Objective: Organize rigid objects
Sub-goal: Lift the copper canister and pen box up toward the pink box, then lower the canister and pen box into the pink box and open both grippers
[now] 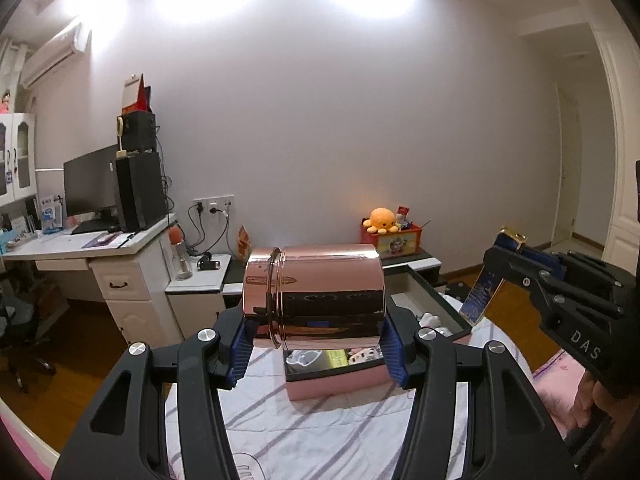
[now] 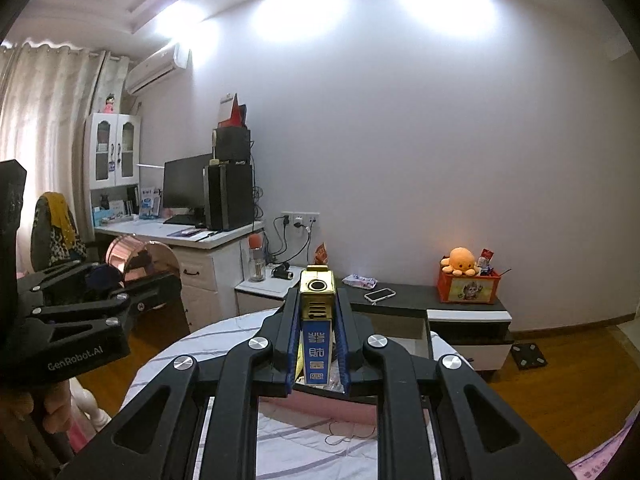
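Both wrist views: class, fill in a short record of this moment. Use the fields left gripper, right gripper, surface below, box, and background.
left gripper: shut on a shiny rose-gold canister, held sideways, lifted above the box
right gripper: shut on a slim blue and gold box, gold end pointing away
surface below: bed sheet, white with grey stripes
box: open pink box on the sheet, small items inside
background: orange plush octopus on a red toy box
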